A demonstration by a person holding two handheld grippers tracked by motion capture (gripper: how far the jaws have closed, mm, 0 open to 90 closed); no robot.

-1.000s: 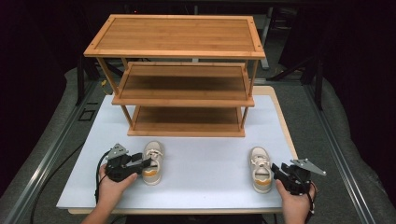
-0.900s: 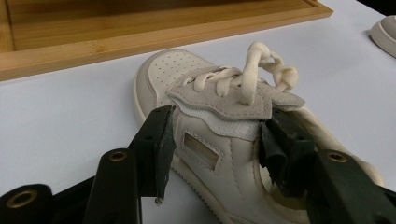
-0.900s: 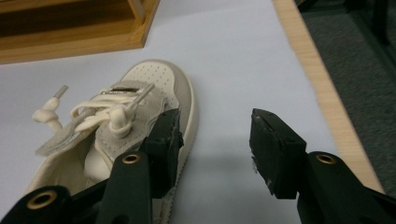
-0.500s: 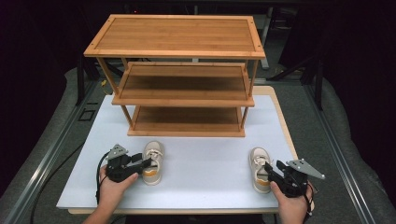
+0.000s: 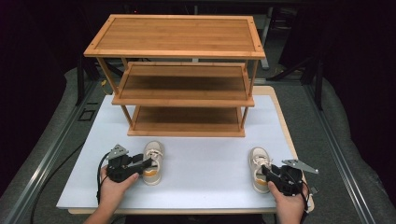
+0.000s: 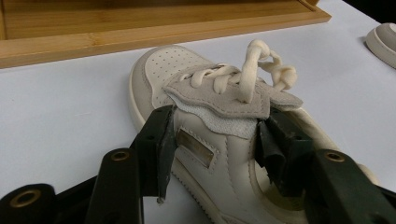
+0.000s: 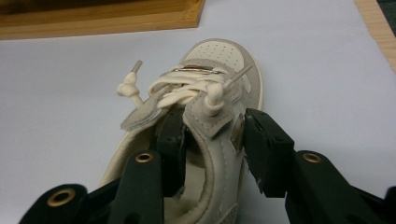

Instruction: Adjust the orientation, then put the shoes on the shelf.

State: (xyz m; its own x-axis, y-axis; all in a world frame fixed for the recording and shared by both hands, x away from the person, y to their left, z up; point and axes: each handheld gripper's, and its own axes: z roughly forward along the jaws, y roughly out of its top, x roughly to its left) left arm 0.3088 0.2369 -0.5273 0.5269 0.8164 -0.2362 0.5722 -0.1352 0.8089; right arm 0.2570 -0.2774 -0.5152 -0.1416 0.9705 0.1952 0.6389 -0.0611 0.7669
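Left gripper (image 6: 215, 140) straddled the left cream lace-up sneaker (image 5: 152, 161): one jaw outside its side wall, the other inside the collar, jaws narrow but grip not confirmed. Beyond the fingertips stood the three-tier bamboo shoe rack (image 5: 180, 74), shelves bare, on the white mat (image 5: 205, 158). Right gripper (image 7: 212, 144) likewise bracketed the side wall of the right cream sneaker (image 5: 258, 168). Since the earlier frames, this gripper had advanced onto its shoe.
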